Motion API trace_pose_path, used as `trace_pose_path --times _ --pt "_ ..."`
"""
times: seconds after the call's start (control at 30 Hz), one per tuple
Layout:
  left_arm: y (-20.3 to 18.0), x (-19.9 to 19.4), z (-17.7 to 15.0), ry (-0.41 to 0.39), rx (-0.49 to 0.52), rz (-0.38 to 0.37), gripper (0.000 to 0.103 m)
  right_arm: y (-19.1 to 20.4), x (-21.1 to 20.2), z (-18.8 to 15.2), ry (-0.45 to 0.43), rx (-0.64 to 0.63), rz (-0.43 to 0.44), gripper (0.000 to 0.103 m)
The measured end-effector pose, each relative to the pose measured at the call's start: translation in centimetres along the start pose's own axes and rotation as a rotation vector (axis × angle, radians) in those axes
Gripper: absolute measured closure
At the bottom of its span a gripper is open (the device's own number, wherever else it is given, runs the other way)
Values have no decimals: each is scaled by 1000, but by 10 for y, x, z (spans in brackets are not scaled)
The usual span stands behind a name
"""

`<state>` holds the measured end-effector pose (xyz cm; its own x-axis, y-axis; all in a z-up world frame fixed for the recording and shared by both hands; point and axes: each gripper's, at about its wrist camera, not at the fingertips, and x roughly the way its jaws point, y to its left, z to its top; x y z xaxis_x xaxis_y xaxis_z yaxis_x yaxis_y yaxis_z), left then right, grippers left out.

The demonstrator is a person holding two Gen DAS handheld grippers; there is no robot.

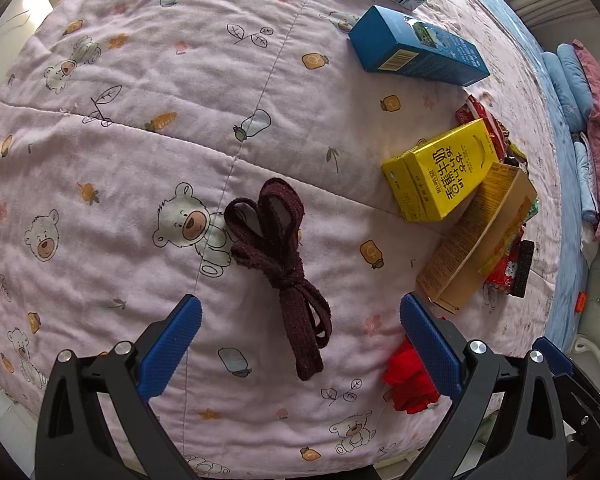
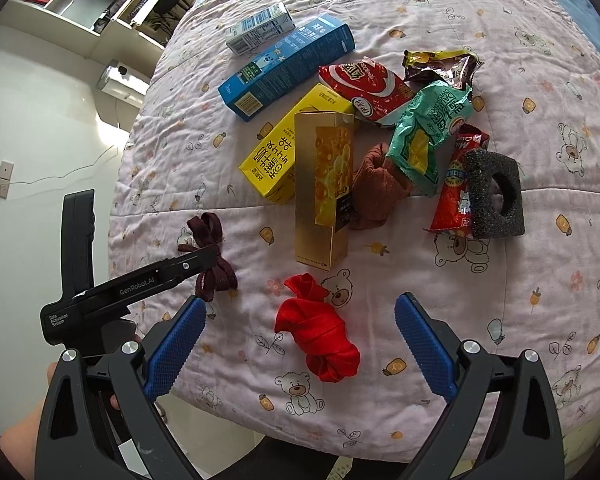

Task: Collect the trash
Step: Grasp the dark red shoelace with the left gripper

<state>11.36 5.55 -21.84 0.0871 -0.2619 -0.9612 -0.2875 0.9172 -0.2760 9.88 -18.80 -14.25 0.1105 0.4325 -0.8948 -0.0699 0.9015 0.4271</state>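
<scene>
Both grippers spread wide, nothing held. Left gripper [image 1: 300, 316] hovers over the dark maroon knotted fabric strap [image 1: 278, 268], which lies flat on the pink quilted bedspread with bear print [image 1: 140, 120], straddled by the blue-padded fingers [image 1: 172, 344]. Right gripper [image 2: 300, 320] hangs over the bright red twisted cloth bundle [image 2: 316, 332], fingers either side, not touching it as far as I can tell.

Trash sits in a loose cluster mid-bed:
- tall gold cardboard box [image 2: 324, 188] lying flat, overlapping the yellow milk carton with black lettering [image 2: 276, 152]
- long blue rectangular carton [image 2: 288, 64] just beyond, small white-and-blue carton [image 2: 260, 28] touching its far side
- red crinkled snack wrapper [image 2: 364, 88], brown-and-gold foil wrapper [image 2: 440, 66], teal-green snack bag [image 2: 424, 128] piled together to the right
- narrow red snack packet [image 2: 456, 184] partly under a black foam block with a round hole [image 2: 496, 196]
- brown rolled cloth [image 2: 376, 188] wedged between the gold box and the teal bag

From the right wrist camera, the left gripper's black body crosses over the maroon strap at lower left; a hand [image 2: 28, 432] shows at the bottom-left edge. Pillows in blue and pink [image 1: 584, 92] are stacked at the far end of the bed.
</scene>
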Motion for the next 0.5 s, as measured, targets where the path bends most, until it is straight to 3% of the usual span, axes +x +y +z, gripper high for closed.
trace_pose_path --times 0.43,0.5 --pt "-4 47 11 52 8 60 4 -5 16 0 3 35 -13 11" --pt "-8 48 11 48 23 78 9 -5 19 -1 3 38 -14 11"
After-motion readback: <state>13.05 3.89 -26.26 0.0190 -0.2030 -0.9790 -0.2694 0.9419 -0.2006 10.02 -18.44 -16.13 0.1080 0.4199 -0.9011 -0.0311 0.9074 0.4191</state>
